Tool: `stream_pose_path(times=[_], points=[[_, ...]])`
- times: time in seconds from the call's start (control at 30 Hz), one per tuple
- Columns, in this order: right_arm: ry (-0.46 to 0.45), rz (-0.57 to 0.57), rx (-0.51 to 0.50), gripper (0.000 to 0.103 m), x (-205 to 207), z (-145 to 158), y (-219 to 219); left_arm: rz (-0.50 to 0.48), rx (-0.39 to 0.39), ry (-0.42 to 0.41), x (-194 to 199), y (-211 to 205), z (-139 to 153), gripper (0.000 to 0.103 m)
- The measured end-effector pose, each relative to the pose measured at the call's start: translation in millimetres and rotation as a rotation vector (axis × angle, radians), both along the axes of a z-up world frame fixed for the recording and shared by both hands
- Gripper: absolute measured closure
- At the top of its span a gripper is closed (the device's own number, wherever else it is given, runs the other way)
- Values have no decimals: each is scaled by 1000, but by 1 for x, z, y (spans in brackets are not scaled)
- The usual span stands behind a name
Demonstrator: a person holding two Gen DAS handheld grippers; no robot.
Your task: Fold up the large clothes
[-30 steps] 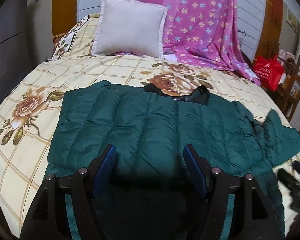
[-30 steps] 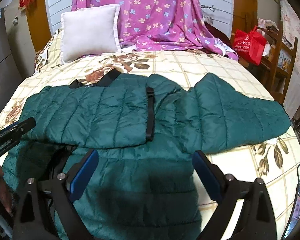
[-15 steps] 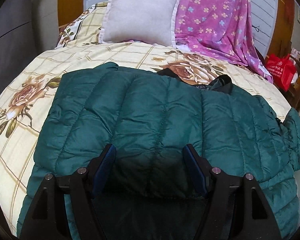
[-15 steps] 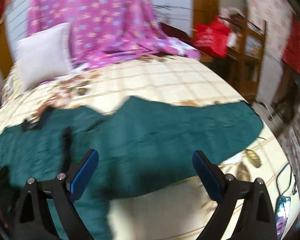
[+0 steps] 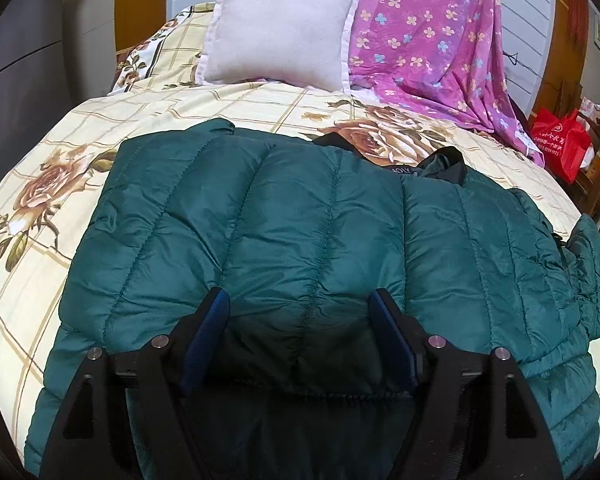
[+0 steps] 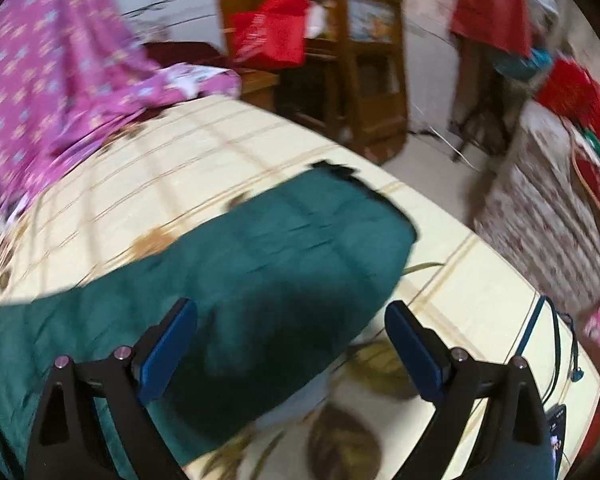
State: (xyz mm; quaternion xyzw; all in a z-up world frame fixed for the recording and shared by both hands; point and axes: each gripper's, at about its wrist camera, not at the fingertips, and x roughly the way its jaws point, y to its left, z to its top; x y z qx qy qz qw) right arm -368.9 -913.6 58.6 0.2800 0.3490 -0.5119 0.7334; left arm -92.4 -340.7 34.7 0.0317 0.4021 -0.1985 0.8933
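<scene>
A dark green quilted down jacket (image 5: 308,224) lies spread on the bed, its left sleeve folded across the body. My left gripper (image 5: 300,304) is open and empty, just above the folded part near its lower edge. My right gripper (image 6: 290,312) is open and empty, above the jacket's outstretched right sleeve (image 6: 284,240), whose cuff points toward the bed's right edge. The right wrist view is blurred by motion.
The bed has a cream floral sheet (image 5: 180,112). A white pillow (image 5: 276,28) and a purple flowered cloth (image 5: 432,40) lie at its head. A red bag (image 6: 272,36), a wooden chair (image 6: 364,60) and a phone with cable (image 6: 556,432) are at the right.
My left gripper has moved forward over the jacket. My right gripper has swung to the right, from the jacket's body to its outstretched sleeve. Both stay open.
</scene>
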Motion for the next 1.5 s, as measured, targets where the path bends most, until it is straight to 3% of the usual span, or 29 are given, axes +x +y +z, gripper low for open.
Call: stream_pose_path(times=[0.23, 0.33, 0.4, 0.47, 0.5, 0.53, 0.57, 0.83, 1.03, 1.17, 1.33, 1.5], points=[[-34, -25, 55, 7, 2, -24, -38, -1, -10, 4, 0, 0, -1, 46], [-14, -10, 42, 14, 6, -31, -40, -2, -11, 5, 0, -2, -2, 46], [-3, 7, 14, 28, 8, -30, -33, -2, -11, 4, 0, -1, -2, 46], [19, 41, -2, 60, 11, -28, -30, -2, -11, 4, 0, -1, -2, 46], [11, 60, 3, 67, 10, -25, -30, -2, -11, 4, 0, -1, -2, 46], [-19, 83, 11, 81, 8, -21, -28, -2, -12, 5, 0, -1, -2, 46], [-44, 90, 10, 85, 3, -15, -25, -2, -13, 5, 0, -1, -2, 46], [-190, 255, -112, 87, -1, 57, 31, -2, -12, 5, 0, -1, -2, 45], [-286, 412, -113, 87, 15, 103, 83, -4, -22, 6, 0, 0, -1, 45], [-339, 526, -106, 88, 31, 132, 123, 4, -21, -5, -3, 11, 10, 59], [-351, 717, -101, 88, 65, 154, 190, 43, 14, -3, -6, 39, 24, 59], [-379, 892, -33, 88, 112, 156, 260, 93, -67, 27, 1, 81, 42, 59]])
